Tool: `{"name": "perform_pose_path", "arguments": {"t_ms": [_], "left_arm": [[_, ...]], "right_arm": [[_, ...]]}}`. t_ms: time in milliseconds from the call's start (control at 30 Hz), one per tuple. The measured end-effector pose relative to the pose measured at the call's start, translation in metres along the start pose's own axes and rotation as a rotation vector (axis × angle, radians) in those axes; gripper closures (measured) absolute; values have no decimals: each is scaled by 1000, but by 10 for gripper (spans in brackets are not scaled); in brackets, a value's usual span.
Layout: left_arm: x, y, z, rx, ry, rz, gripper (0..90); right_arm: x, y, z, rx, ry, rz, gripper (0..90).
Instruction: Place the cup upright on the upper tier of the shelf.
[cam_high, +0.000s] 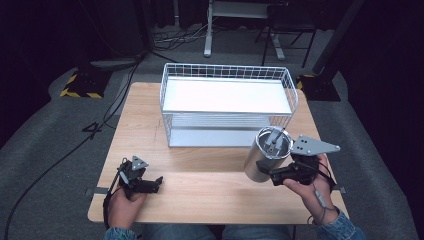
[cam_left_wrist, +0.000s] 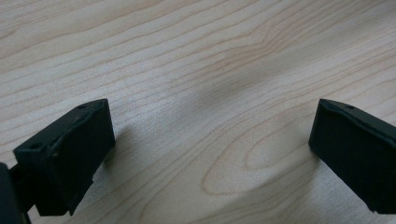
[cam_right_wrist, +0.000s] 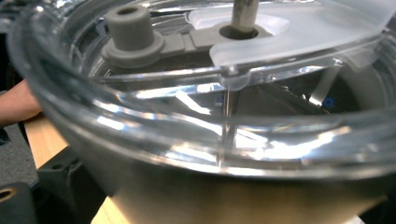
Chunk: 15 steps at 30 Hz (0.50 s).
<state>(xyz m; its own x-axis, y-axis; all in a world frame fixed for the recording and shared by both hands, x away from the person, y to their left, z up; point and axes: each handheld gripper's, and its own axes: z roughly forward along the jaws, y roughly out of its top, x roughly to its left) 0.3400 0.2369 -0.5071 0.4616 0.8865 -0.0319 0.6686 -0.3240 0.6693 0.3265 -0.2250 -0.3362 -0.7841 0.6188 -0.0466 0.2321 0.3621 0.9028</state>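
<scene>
At lower left of the high view the left gripper (cam_high: 150, 184) rests low over the wooden table (cam_high: 210, 185), its jaws spread wide apart with bare wood between them. At upper centre stands a white wire basket (cam_high: 227, 102). Lower right, the right gripper (cam_high: 265, 170) appears clamped on a steel tumbler (cam_high: 266, 155) with a clear lid (cam_right_wrist: 233, 70), tilted, just in front of the basket.

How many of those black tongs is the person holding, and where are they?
2. The left tongs hang open over the wooden table near its front left; the right tongs, front right, grip a steel tumbler.
</scene>
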Motion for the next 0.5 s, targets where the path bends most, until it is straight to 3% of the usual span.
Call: {"name": "perform_pose_path", "arguments": {"t_ms": [500], "left_arm": [[-1,0,0,0,5,-4,6]], "right_arm": [[-15,49,-7,-15,-36,-12,37]]}}
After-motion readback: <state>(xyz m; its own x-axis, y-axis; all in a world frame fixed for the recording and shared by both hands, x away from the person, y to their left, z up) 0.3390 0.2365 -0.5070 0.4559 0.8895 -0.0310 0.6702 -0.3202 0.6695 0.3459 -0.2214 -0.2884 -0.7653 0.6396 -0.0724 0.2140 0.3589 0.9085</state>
